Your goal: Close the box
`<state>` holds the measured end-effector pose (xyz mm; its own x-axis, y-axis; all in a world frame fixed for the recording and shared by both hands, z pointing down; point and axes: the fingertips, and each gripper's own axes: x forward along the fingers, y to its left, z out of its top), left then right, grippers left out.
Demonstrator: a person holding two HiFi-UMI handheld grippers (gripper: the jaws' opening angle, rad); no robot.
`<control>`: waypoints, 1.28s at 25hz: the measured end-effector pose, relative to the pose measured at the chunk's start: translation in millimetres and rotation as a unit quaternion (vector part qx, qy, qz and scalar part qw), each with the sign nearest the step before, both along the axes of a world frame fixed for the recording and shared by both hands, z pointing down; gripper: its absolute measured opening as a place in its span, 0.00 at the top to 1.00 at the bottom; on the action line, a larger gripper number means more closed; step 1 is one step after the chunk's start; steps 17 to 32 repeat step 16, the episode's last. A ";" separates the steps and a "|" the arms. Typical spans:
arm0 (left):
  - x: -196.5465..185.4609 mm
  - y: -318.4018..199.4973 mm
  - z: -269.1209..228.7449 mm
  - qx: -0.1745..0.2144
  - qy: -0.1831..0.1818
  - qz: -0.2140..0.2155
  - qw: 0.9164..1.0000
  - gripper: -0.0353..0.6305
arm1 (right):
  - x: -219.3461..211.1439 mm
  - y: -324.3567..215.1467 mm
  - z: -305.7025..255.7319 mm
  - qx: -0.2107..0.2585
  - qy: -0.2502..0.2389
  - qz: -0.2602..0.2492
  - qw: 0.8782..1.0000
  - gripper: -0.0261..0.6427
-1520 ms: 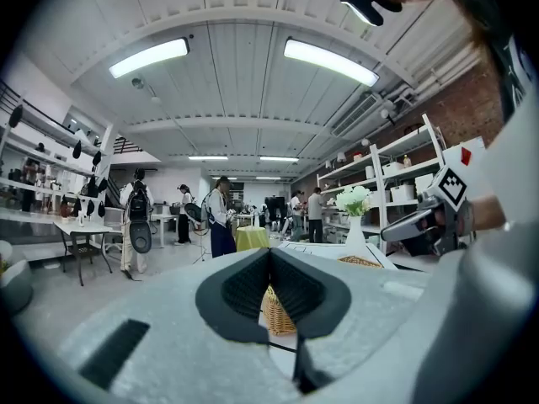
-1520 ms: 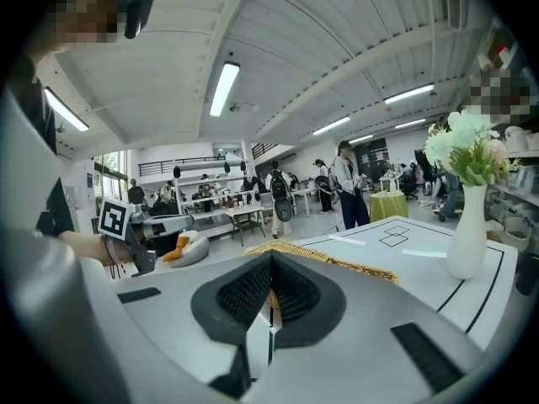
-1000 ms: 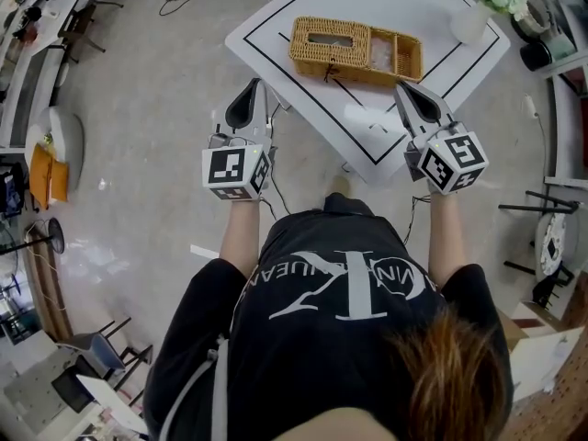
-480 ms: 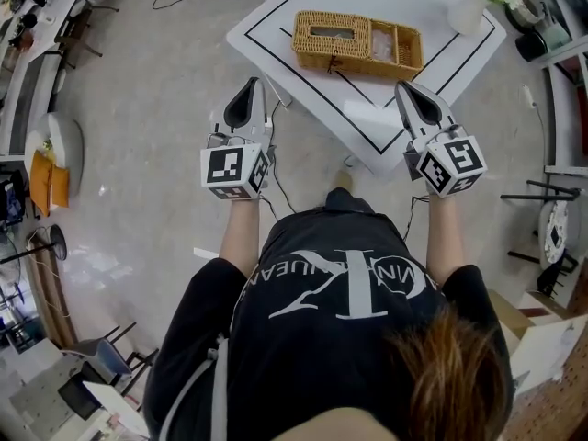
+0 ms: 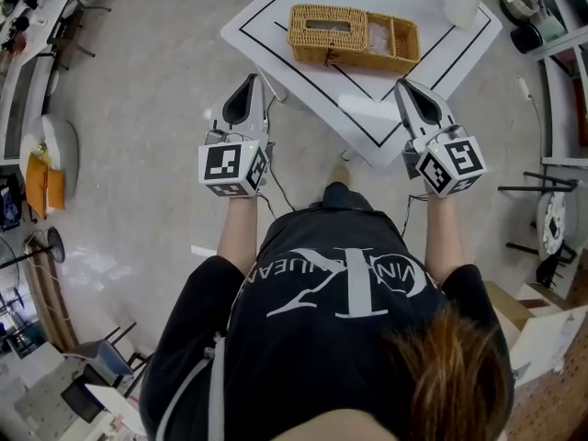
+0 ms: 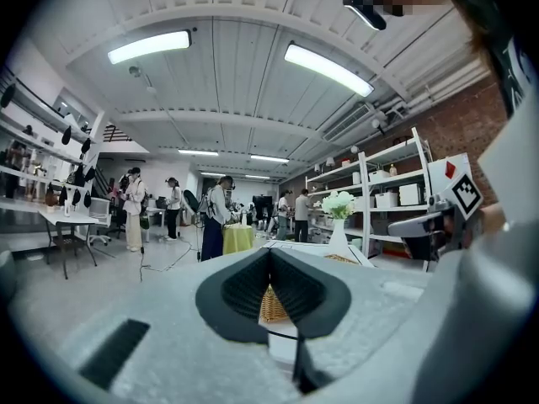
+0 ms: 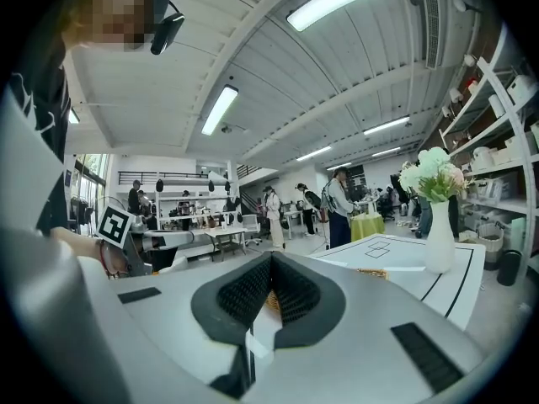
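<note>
Head view: wicker box (image 5: pixel 354 37) on table (image 5: pixel 271 21), well ahead of left gripper (image 5: pixel 250 81) and right gripper (image 5: pixel 401 85). Left gripper view: jaws together, nothing btwn. Right gripper view: same, empty. Risk, est.: shut tips pushing off-centre could skid the light box toward vase (image 5: pixel 462 5).

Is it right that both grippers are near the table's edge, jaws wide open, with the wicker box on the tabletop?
No: the jaws are shut, not wide open; the left gripper and right gripper views each show them meeting, nothing between. The rest holds: both near the table edge, wicker box on top.
</note>
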<state>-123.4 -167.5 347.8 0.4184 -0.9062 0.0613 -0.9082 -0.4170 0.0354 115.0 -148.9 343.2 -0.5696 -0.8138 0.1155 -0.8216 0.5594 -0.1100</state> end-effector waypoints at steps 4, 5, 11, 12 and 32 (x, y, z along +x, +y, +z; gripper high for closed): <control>1.4 -1.5 2.1 -0.001 0.001 0.002 1.000 0.94 | -0.1 -1.5 1.1 0.000 0.000 -0.002 1.000 0.96; 1.3 -2.0 2.7 -0.002 0.001 0.002 1.000 0.94 | -0.6 -1.9 1.7 0.000 0.000 -0.003 1.000 0.96; -0.2 -4.5 4.6 -0.002 0.001 -0.001 1.000 0.94 | -1.6 -3.8 7.6 -0.005 0.000 -0.006 1.000 0.96; -0.5 -5.3 5.0 -0.002 0.001 -0.002 1.000 0.94 | -1.5 -4.3 8.6 -0.006 0.000 -0.006 1.000 0.96; -1.5 -8.5 6.3 -0.004 0.001 -0.004 1.000 0.94 | -1.6 -6.3 11.5 -0.011 -0.001 -0.005 1.000 0.96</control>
